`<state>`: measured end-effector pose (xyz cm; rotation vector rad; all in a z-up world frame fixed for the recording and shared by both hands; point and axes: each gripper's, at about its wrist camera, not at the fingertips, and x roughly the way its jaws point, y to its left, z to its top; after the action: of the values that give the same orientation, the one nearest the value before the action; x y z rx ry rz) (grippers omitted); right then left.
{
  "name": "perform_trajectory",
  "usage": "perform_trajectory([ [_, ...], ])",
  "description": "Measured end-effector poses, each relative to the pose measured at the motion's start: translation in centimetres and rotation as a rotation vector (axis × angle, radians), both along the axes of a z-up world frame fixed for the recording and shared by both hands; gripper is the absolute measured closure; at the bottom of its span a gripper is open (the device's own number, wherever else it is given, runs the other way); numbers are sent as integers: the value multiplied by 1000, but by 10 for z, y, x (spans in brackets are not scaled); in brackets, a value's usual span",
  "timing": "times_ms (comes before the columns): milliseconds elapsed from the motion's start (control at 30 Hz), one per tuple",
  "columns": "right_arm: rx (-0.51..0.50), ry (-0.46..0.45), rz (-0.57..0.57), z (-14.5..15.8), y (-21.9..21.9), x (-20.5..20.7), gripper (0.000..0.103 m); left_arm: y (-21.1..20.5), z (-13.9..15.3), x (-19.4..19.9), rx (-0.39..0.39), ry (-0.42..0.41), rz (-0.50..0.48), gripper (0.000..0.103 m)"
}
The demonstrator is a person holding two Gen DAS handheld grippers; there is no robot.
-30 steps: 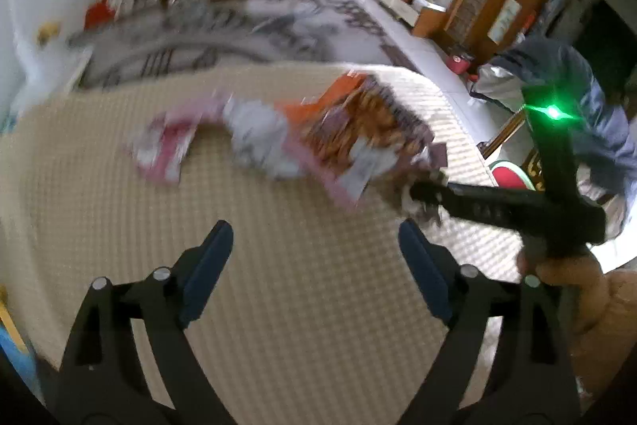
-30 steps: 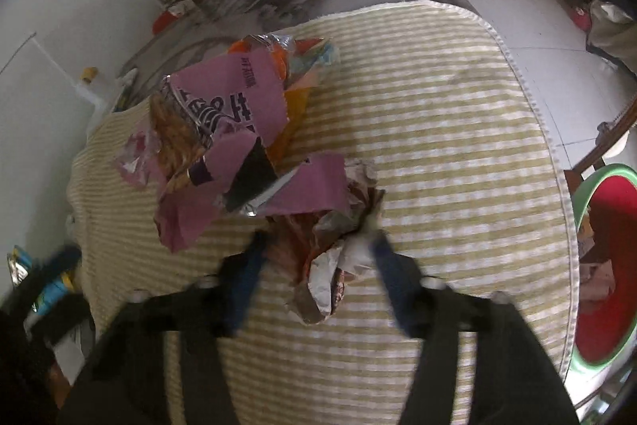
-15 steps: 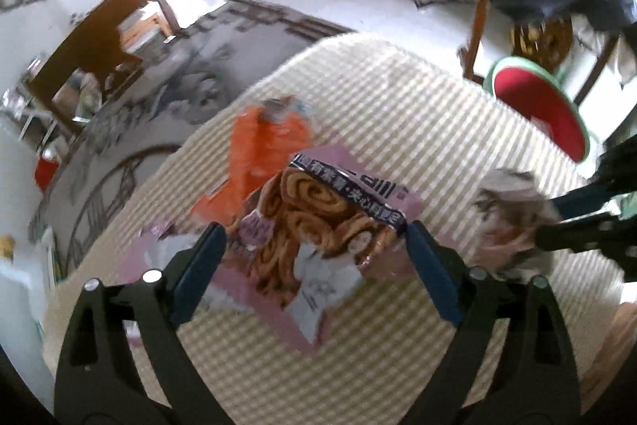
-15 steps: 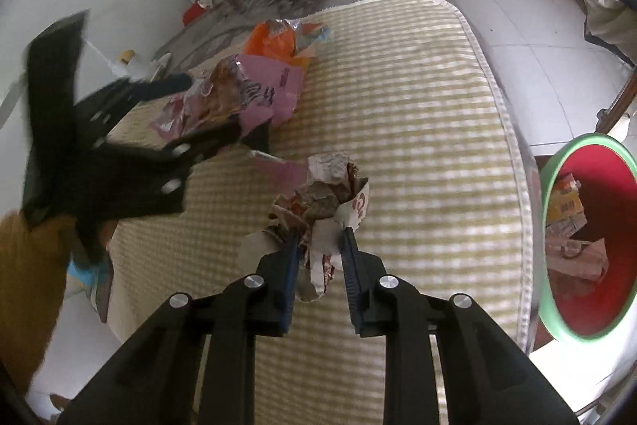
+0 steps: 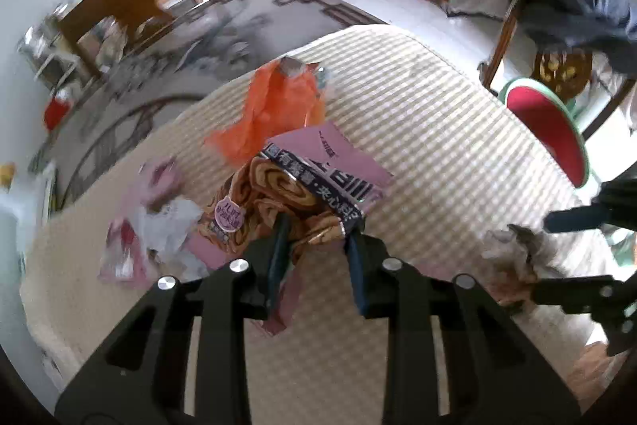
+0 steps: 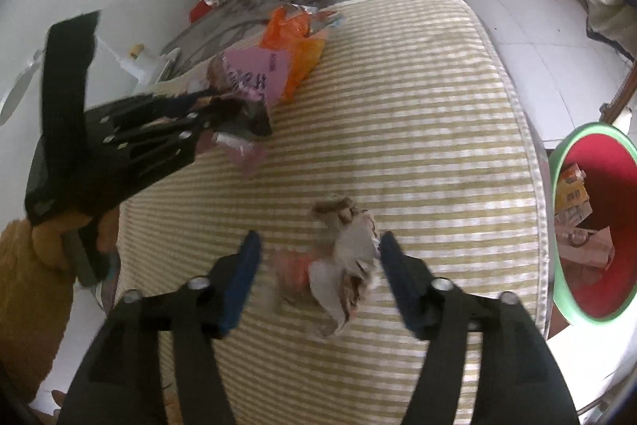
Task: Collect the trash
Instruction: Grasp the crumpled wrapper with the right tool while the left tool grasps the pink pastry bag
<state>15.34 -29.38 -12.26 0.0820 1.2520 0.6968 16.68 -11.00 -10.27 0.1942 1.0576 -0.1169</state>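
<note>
Trash lies on a striped yellow-and-white cloth point(image 6: 418, 114) over a table; pink snack wrapper point(image 5: 306, 194) printed with swirl biscuits sits at the pile's near end, orange bag point(image 5: 274, 110) just behind it, crumpled pink-and-white wrappers point(image 5: 155, 226) to its left; left gripper point(image 5: 318, 245) has just been closing, jaws now clamped on the near edge of the pink snack wrapper, foil bunched between the blue pads; right gripper point(image 6: 318, 265) has just been opening, jaws standing apart; crumpled paper wad point(image 6: 346, 249) sits between them, close to the right finger, blurred, contact with either pad not resolvable; red bin with green rim point(image 6: 589, 222) stands off the table's right edge, boxes and paper already inside.
</note>
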Motion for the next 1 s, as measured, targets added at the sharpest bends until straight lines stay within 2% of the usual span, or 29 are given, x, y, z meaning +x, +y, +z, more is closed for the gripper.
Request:
perform_trajectory([
  [33,-16,-9,2,1,3,-2,30,5,6,-12,-41,-3,20,76],
  [100,-28,-3,-3,1,4,-2,29,10,10,-26,-75,-2,47,76],
  [267,-75,-29,-26,0,-2,-13,24,32,8,-72,-174,36,197,76],
  [400,-87,-4,-101,-10,-15,-17,24,50,-3,-103,-273,43,320,76],
  [500,-86,-5,-150,-10,-22,-20,24,61,-4,-110,-350,28,391,76],
  [600,-106,-23,-168,-5,-27,-24,24,59,2,-109,-321,8,375,76],
  [667,-118,-27,-184,-4,-29,-25,22,56,8,-109,-331,-10,357,76],
  [800,-170,0,-180,-16,-19,-23,22,49,18,-110,-325,-45,305,77],
  [833,-170,23,-180,-21,-16,-23,27,49,21,-109,-329,-55,294,77],
  [900,-153,51,-187,-24,-18,-24,50,50,25,-107,-332,-69,281,77],
  [967,-143,30,-202,-16,-19,-26,75,51,31,-107,-331,-87,269,77],
  [1000,-137,17,-209,-12,-20,-26,82,51,35,-108,-330,-100,263,77],
])
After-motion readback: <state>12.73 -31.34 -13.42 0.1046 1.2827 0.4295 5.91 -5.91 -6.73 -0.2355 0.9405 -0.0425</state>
